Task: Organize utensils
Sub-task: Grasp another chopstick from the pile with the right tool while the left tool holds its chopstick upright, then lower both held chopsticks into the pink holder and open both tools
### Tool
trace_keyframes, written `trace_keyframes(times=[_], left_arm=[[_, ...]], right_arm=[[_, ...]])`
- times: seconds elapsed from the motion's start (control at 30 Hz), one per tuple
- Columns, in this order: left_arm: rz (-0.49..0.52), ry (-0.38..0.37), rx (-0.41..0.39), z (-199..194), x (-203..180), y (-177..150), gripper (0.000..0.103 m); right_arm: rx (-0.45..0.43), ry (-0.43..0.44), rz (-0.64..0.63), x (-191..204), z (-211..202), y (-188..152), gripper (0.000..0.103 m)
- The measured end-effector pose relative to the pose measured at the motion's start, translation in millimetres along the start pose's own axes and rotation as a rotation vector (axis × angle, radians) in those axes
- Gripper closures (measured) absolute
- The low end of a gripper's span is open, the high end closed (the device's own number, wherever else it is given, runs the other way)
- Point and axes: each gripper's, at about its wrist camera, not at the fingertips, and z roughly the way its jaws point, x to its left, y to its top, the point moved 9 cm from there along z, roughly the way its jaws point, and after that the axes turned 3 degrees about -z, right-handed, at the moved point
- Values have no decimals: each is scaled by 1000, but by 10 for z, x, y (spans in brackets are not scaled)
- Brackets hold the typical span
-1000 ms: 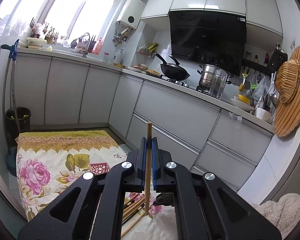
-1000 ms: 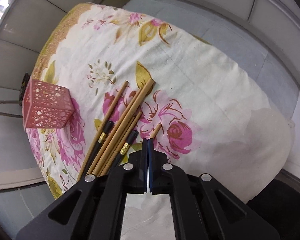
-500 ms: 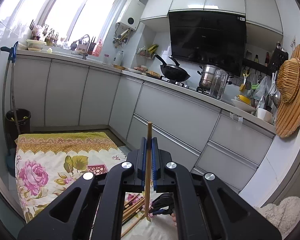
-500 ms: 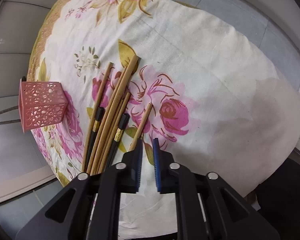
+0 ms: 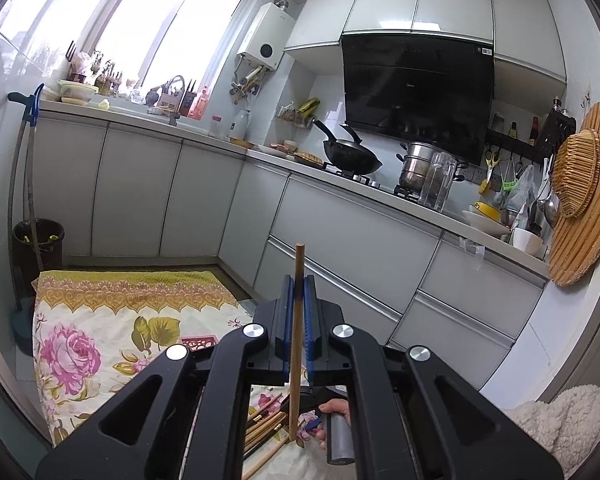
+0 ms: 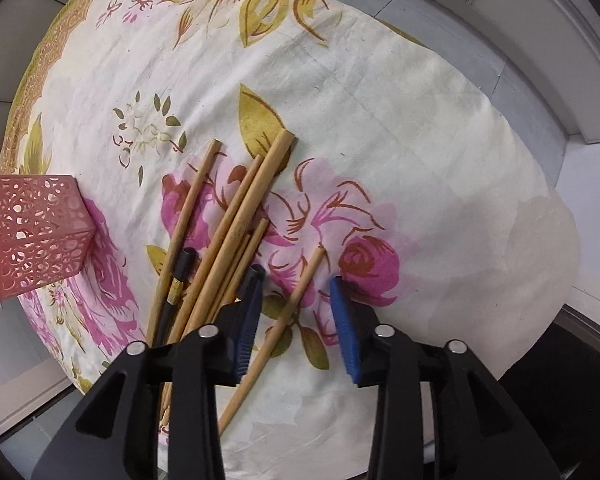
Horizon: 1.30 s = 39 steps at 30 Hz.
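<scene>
Right wrist view shows the right gripper (image 6: 296, 312) pointing down over a lone chopstick (image 6: 278, 330) on the flowered cloth (image 6: 420, 128), jaws opening, pads astride it but not touching. Best to centre on that stick, clear of the pile (image 6: 220, 248) beside it, before closing. Left gripper (image 5: 297, 320) holds one chopstick (image 5: 298, 280) upright, clamped tight; the pink holder (image 6: 36, 232) stands near.

Right claw (image 6: 296, 280) lowered, jaws opening astride lone chopstick (image 6: 284, 320); contact unclear.

Floral cloth (image 6: 400, 128), perhaps over table: chopsticks (image 6: 236, 224), pink holder (image 6: 36, 236)
</scene>
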Motion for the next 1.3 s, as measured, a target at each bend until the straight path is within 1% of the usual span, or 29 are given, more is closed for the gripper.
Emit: trace_keyframes(times=[0.03,0.07,0.1,0.13,0.17,0.2,0.27,0.3,0.4,0.47,0.53,0.67,0.83,0.97,1.17,1.3], left_arm=[[1,-2,-4,-18,-11,9,99],[3,-3,-8,-35,-18,16,99],[2,-5,-13,-55,-20,26,99],[-1,-5,-18,-71,-17,37,99],[-3,-6,-21,-85,-13,45,99],[-4,-5,-23,-94,-10,51,99],[-3,-4,-26,-108,-20,55,99],[-2,-6,-27,-117,-29,53,99],[-5,-12,-35,-128,-63,65,99],[-6,-16,-42,-127,-80,80,99],[-8,-16,-45,-111,-90,82,99],[-8,-12,-50,-106,-91,89,99],[-18,13,-47,34,-72,123,99],[-20,64,-34,270,11,168,99],[25,169,-80,685,155,412,99],[58,252,-109,990,328,498,99]], right_arm=[[-31,-51,-49,39,0,-35,64],[-64,-88,-85,57,-4,-71,66],[-102,-95,-111,76,-15,-102,67],[-131,-87,-123,71,-27,-132,74],[-147,-80,-137,51,-36,-157,84],[-154,-56,-149,25,-42,-167,85],[-144,31,-115,-106,-51,-166,97],[-136,79,-101,-168,-54,-155,97],[-151,182,-88,-314,-135,-140,97],[-195,204,-92,-414,-244,-115,97],[-225,245,-85,-473,-379,-96,97],[-307,294,-122,-397,-726,-130,97],[-413,351,-205,-294,-1223,-185,97],[-479,418,-259,-235,-1704,-225,97],[-609,496,-335,-69,-2585,-110,97],[-690,533,-363,60,-3041,39,97]])
